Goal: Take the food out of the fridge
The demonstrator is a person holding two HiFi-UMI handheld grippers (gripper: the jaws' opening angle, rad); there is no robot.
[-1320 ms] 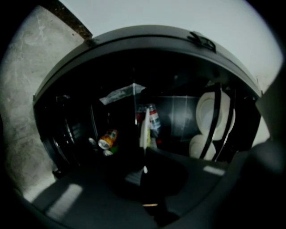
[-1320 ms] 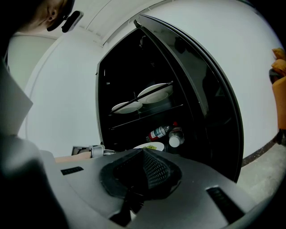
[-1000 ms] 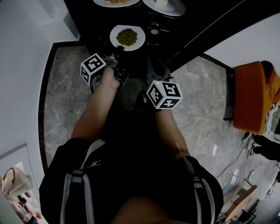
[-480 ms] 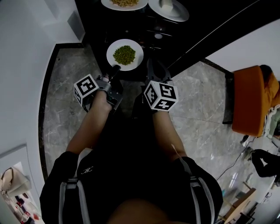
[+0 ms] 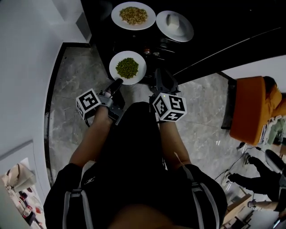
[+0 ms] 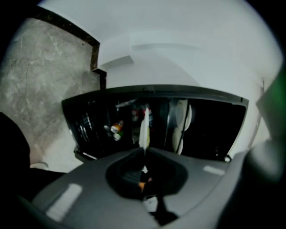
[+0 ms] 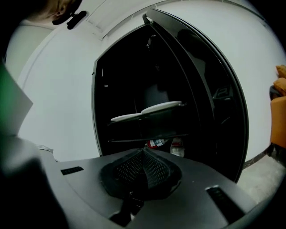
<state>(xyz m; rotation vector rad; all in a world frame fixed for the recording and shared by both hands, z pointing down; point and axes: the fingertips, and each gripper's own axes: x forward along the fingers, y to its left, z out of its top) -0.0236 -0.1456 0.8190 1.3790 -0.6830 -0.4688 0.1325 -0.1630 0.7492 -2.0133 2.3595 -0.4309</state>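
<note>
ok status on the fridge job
Left gripper shut on pea plate rim. Right gripper shut, empty. Two other plates in fridge. Way clear.

Unlit fridge (image 7: 134,80), bright surrounds, fisheye edges, fg blur.

Grey veined marble floor (image 5: 73,80) underfoot, a black inlaid border strip (image 5: 46,116) along the plain white wall (image 5: 24,67), an orange cushioned seat (image 5: 250,107) at right.

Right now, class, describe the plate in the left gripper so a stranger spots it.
Find the black fridge. Of three plates, the held plate is nearest the person, rim pinched by the left gripper. Only it carries green food; its neighbours hold tan food and white food.
</note>
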